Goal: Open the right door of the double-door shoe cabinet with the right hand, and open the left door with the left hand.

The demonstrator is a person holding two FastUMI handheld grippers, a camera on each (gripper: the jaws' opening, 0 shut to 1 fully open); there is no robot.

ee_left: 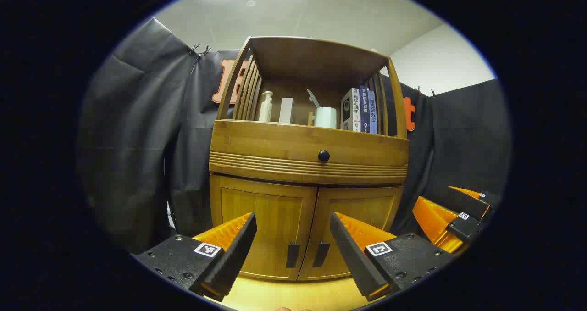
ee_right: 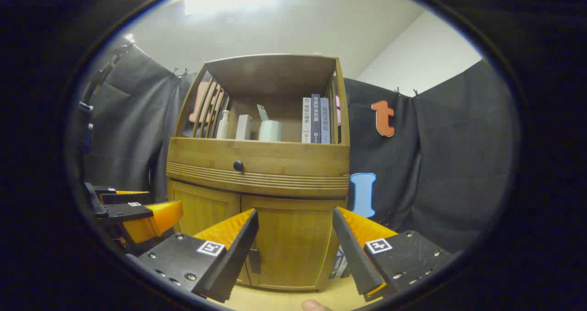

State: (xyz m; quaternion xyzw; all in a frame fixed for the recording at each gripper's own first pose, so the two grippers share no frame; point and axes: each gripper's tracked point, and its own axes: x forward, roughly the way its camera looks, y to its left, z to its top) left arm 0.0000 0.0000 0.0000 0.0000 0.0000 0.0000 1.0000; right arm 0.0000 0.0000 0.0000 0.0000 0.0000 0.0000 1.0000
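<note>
In the left gripper view my left gripper (ee_left: 293, 247) hangs in front of the honey-coloured bamboo shoe cabinet (ee_left: 308, 164), its two fingers spread wide apart with nothing between them. Through the gap I see the cabinet's two lower doors, both closed: the left door (ee_left: 263, 228) and the right door (ee_left: 357, 219), panelled in the same wood. Each carries a small dark upright handle at the centre seam, the left handle (ee_left: 292, 254) and the right handle (ee_left: 321, 254), side by side and just apart. My fingers are short of them and touch neither. Above the doors runs a ribbed wooden drawer front with a round black knob (ee_left: 323, 155). The open shelf on top holds a pale pump bottle (ee_left: 265, 106), a white box (ee_left: 286, 110), a pale green cup (ee_left: 326, 117) and three upright books (ee_left: 360, 109).

In the right gripper view my right gripper (ee_right: 296, 249) is likewise wide open and empty, facing the right door (ee_right: 293, 244) from a little to the right of the cabinet. One dark handle (ee_right: 254, 261) peeks out beside my left finger. My left gripper (ee_right: 137, 212) shows at the left edge of this view, and my right gripper (ee_left: 451, 217) shows at the right edge of the left gripper view. The cabinet stands on a light wooden floor (ee_left: 293, 295), backed by black cloth (ee_left: 137, 141).
</note>
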